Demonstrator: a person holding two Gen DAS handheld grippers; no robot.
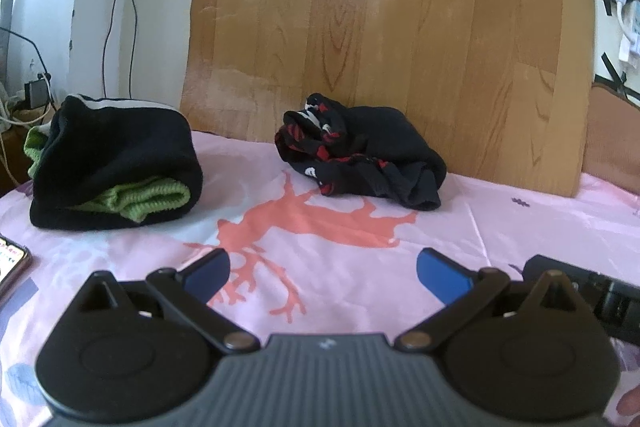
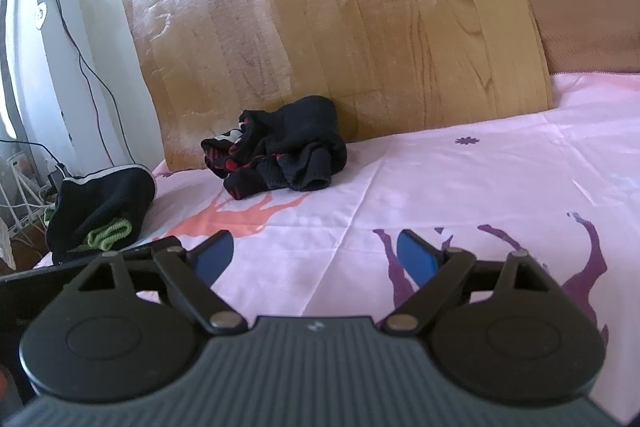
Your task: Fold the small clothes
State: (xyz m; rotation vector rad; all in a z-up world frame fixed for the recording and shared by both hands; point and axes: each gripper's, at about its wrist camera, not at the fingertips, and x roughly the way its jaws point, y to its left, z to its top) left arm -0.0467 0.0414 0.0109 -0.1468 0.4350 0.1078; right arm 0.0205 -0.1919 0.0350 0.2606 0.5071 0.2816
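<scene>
A crumpled black garment with red and white pattern (image 1: 360, 157) lies on the pink sheet near the wooden board; it also shows in the right wrist view (image 2: 280, 155). A folded black and green bundle (image 1: 112, 167) sits at the left, also seen in the right wrist view (image 2: 100, 207). My left gripper (image 1: 322, 273) is open and empty, low over the sheet, well short of the crumpled garment. My right gripper (image 2: 316, 253) is open and empty, also short of it. Part of the right gripper's body (image 1: 592, 291) shows at the left wrist view's right edge.
A wooden-patterned board (image 1: 380, 27) leans upright behind the clothes. A phone (image 1: 10, 263) lies at the sheet's left edge. Cables and a charger (image 1: 34, 95) hang by the left wall. A brown cushion (image 2: 584, 19) stands at the back right. The pink sheet (image 2: 480, 179) stretches to the right.
</scene>
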